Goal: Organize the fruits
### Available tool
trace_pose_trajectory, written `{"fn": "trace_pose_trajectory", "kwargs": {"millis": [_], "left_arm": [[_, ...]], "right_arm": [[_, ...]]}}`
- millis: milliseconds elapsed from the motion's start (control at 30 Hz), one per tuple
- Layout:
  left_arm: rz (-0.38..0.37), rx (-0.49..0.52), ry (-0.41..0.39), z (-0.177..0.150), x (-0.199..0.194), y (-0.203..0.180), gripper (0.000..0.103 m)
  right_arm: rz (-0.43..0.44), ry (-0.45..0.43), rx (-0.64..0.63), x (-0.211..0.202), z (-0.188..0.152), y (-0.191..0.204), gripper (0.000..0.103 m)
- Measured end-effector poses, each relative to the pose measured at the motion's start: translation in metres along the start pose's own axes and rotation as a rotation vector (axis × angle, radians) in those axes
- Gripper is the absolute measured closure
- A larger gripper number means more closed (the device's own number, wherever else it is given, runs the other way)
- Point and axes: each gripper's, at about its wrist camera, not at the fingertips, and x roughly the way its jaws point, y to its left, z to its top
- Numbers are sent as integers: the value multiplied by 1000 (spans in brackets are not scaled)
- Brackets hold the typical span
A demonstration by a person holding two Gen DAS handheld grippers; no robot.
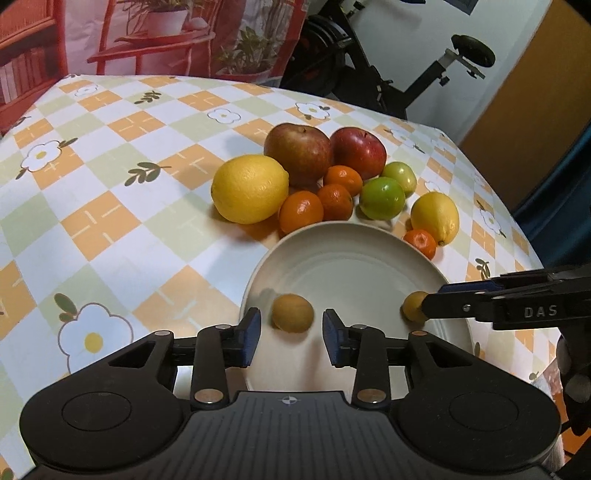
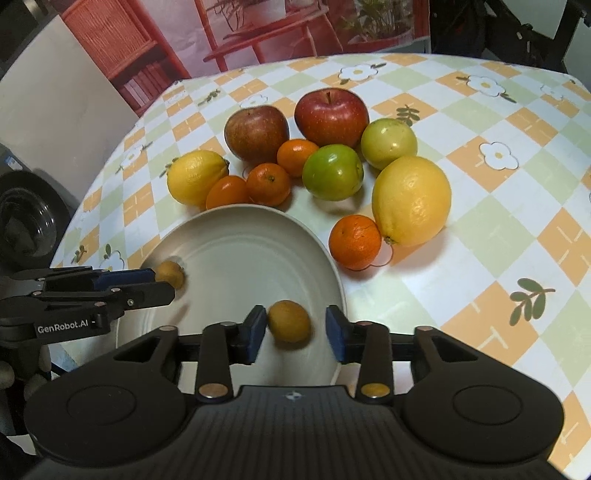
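A white plate [image 1: 354,266] [image 2: 236,240] holds two small yellow-brown fruits. My left gripper [image 1: 291,332] is open, its pads apart on either side of one small fruit [image 1: 292,313], without touching it. My right gripper [image 2: 295,328] is open around the other small fruit [image 2: 289,320], which sits close to its left pad. Each gripper shows in the other's view [image 1: 436,302] [image 2: 162,286]. Behind the plate lie two apples [image 1: 299,151] [image 2: 330,112], two lemons [image 1: 249,189] [image 2: 410,201], two green fruits [image 2: 332,171] and several mandarins [image 2: 354,242].
The table has a checked flowered cloth [image 1: 110,221]. Its right edge [image 1: 517,221] drops off near an exercise bike [image 1: 406,74]. A red-printed backdrop [image 2: 258,33] stands behind the table. A dark round appliance [image 2: 26,218] sits left of the table.
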Motion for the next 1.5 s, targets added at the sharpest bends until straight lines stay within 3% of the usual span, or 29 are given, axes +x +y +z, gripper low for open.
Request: {"fn": "trace_pose_trajectory", "kwargs": {"millis": [300, 400, 500, 767, 1500], "left_arm": [[43, -18, -98, -1, -17, -4, 64], [78, -8, -145, -3, -21, -9, 64], [122, 6, -192, -5, -24, -14, 64], [183, -9, -274, -7, -27, -13, 64], [198, -9, -284, -11, -24, -12, 64]], "right_arm": [[16, -228, -14, -23, -13, -3, 61], [-13, -326, -69, -29, -18, -1, 61], [-51, -368, -85, -29, -21, -2, 61], [-24, -362, 2, -21, -28, -23, 61], [3, -312, 76, -3, -9, -32, 62]]}}
